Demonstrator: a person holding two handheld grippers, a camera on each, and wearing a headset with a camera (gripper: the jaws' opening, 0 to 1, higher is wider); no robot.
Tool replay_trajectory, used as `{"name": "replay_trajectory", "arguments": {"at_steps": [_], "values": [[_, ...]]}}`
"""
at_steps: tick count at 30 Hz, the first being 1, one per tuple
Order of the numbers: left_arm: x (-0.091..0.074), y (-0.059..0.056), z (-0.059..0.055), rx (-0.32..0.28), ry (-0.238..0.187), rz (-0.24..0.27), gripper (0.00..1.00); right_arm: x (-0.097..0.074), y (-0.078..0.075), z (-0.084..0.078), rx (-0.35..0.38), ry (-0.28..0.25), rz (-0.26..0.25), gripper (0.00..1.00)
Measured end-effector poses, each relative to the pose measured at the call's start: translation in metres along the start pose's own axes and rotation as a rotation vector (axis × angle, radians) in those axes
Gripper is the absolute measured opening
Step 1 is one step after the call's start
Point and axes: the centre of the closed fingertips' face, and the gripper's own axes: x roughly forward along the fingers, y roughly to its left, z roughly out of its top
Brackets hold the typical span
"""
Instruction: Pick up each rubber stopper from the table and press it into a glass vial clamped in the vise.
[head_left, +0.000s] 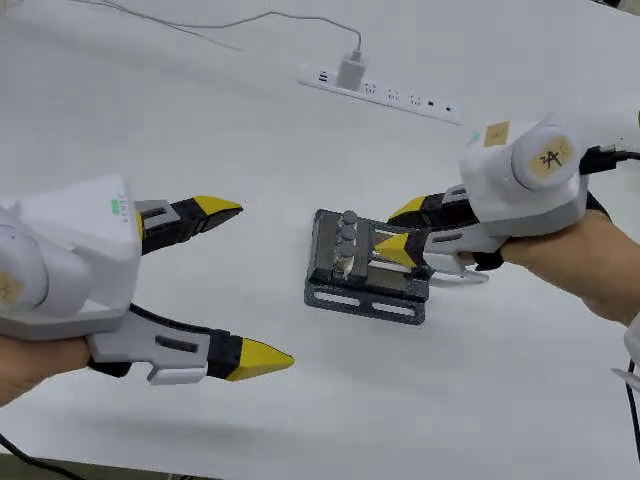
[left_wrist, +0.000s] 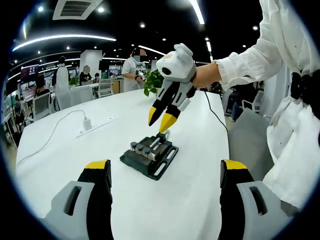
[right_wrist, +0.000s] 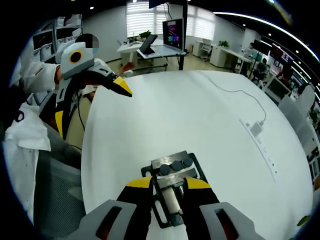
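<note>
Head view: the left tool (head_left: 260, 283) gapes wide above the white worktop (head_left: 250, 120). The right tool (head_left: 392, 232), narrowly parted, hovers at the vise (head_left: 365, 285), which clamps three vials (head_left: 345, 262) capped with stoppers (head_left: 347, 228).

Left gripper view: the vise sits ahead, between wide jaws.

Right gripper view: the jaws flank the vise's screw end.

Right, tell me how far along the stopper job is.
Done: all three vials in the vise carry grey stoppers. In hand: nothing; the left gripper hangs open off to the side, and the right gripper is open with its jaws either side of the vise's screw. Left: probably only a check that the stoppers sit fully down.
</note>
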Motion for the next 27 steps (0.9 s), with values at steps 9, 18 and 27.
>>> {"name": "replay_trajectory", "arguments": {"at_steps": [9,18,27], "values": [[0.004,-0.002,0.001,0.023,0.038,-0.026,0.99,-0.023,0.004,-0.013,0.05,-0.08,-0.016,0.33],[0.004,0.004,-0.008,0.036,0.08,-0.032,0.99,-0.04,0.018,-0.036,0.093,-0.156,-0.032,0.53],[0.005,0.009,-0.017,0.054,0.128,-0.025,0.99,-0.049,0.028,-0.06,0.109,-0.219,-0.045,0.71]]}}
